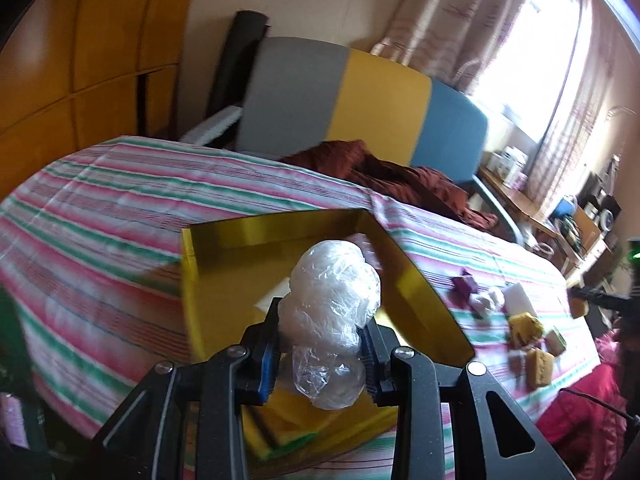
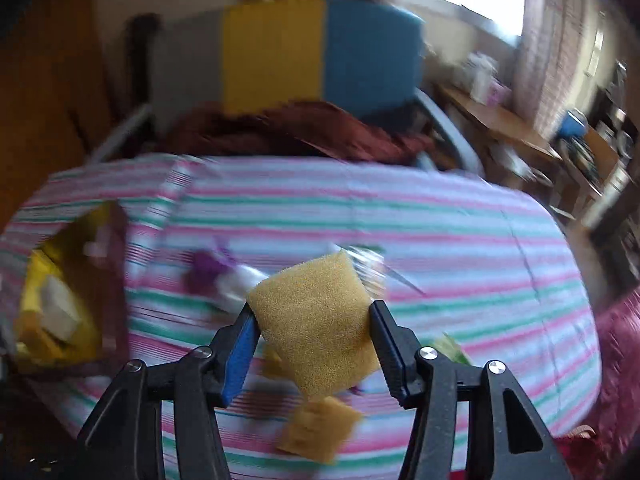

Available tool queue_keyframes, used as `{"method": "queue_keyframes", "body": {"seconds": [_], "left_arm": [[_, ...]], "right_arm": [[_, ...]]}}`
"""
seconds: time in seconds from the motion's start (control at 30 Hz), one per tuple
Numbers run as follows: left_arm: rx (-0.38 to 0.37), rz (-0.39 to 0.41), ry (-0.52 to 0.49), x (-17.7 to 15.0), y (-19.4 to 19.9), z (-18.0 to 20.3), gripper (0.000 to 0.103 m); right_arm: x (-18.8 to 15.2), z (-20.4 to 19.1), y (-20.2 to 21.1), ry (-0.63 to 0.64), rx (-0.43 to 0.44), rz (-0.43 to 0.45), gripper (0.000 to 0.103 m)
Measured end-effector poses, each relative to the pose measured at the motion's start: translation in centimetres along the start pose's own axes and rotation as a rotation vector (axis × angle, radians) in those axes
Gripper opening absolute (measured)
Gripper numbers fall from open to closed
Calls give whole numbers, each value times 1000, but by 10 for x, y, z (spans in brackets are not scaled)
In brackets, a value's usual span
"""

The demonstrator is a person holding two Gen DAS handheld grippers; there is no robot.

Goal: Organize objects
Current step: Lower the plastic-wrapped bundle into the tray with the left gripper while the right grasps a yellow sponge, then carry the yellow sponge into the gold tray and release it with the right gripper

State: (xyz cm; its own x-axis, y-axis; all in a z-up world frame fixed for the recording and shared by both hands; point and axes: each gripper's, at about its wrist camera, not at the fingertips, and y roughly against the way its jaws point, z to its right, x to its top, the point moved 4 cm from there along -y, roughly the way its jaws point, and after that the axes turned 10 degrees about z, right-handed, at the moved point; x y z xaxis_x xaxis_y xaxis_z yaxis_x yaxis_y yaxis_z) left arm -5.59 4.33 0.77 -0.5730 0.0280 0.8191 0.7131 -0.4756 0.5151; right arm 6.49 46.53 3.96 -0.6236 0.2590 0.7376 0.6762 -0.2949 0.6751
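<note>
My left gripper (image 1: 322, 320) is shut on a crumpled clear plastic wad (image 1: 330, 308) and holds it over the open golden box (image 1: 416, 292) on the striped bed. A yellow sponge (image 1: 304, 424) lies in the box below it. My right gripper (image 2: 312, 308) is shut on a yellow sponge (image 2: 318, 320), lifted above the bed. The golden box (image 2: 116, 272) shows at the left of the right wrist view, with a white block (image 2: 60, 312) inside. Another yellow sponge (image 2: 320, 432) lies on the bed under the right gripper.
Loose items lie on the striped bedspread (image 1: 100, 216): a purple block (image 1: 464, 286), a white foam block (image 1: 518, 298), yellow sponges (image 1: 538, 366). A dark red blanket (image 1: 384, 172) and a grey-yellow-blue headboard (image 1: 340, 100) are behind. A wooden desk (image 1: 532, 208) stands at right.
</note>
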Motion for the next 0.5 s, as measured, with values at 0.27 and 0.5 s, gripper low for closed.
{"method": "queue_keyframes", "body": {"seconds": [0.27, 0.5], "left_arm": [[73, -9, 113, -1, 9, -55, 34], [33, -65, 168, -14, -6, -58, 37]], "right_arm": [[-5, -170, -2, 156, 395, -1, 56], [-38, -243, -48, 170, 473, -117, 59]]}}
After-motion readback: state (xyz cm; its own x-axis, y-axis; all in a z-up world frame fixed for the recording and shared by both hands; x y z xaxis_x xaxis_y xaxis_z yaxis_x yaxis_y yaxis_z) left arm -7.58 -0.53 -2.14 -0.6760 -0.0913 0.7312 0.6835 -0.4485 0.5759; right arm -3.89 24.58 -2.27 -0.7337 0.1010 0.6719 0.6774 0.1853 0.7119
